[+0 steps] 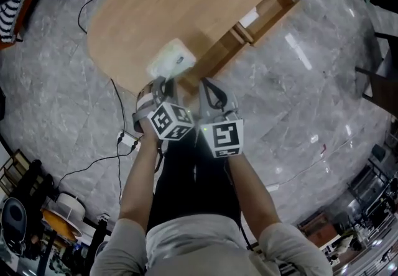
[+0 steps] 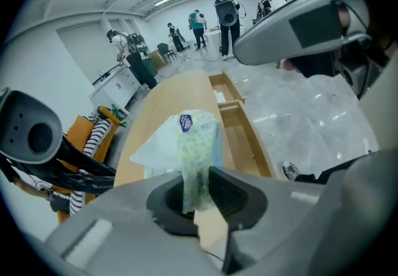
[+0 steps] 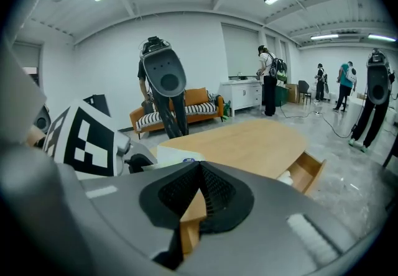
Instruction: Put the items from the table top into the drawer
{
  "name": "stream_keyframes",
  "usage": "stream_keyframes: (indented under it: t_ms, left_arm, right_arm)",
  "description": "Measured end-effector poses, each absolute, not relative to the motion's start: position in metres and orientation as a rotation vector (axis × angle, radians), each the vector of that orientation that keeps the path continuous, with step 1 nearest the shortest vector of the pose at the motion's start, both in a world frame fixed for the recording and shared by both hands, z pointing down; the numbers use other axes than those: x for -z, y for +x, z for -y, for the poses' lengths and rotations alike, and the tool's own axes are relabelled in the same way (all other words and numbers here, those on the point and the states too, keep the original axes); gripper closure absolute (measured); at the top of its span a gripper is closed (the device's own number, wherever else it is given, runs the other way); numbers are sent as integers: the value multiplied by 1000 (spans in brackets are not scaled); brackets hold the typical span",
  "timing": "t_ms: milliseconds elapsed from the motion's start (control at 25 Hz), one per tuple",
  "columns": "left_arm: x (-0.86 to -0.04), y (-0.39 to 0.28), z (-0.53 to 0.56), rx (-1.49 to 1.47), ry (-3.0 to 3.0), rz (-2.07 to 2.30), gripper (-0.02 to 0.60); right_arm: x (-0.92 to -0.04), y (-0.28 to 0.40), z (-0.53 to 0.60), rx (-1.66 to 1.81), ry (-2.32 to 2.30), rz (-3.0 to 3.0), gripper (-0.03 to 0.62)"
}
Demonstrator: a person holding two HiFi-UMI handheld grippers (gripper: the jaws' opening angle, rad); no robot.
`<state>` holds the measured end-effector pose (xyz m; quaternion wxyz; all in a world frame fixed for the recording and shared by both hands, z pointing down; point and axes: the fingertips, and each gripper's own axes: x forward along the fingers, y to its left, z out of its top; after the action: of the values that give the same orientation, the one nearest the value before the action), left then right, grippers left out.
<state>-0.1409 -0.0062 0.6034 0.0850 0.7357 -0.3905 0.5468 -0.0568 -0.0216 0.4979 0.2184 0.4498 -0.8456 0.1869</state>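
Note:
A pale tissue pack (image 1: 171,59) with a floral print and a blue logo hangs over the near edge of the oval wooden table (image 1: 180,1). My left gripper (image 1: 163,85) is shut on its lower end, and the pack (image 2: 198,144) stands up between the pads of that gripper (image 2: 198,191). Just to the right, my right gripper (image 1: 209,89) is shut with nothing in it; its tips (image 3: 200,166) meet. Two drawers stand open on the table's right side: the near drawer (image 1: 217,56) beside both grippers, and the far drawer (image 1: 273,9) holding a white item (image 1: 249,18).
The grey marble floor (image 1: 298,101) surrounds the table. Cables and a power strip (image 1: 127,139) lie on it to the left. An orange sofa (image 3: 186,107) with striped cushions stands beyond the table, and several people (image 2: 199,26) stand far back.

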Motion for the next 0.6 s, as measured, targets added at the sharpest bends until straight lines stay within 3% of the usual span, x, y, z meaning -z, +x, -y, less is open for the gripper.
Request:
stream_keyframes:
  t_ms: [600]
  left_arm:
    - [-632,-47,-33,-1622,2162,1071,519]
  right_arm:
    - [-508,47,-7,-561,1306,2261,588]
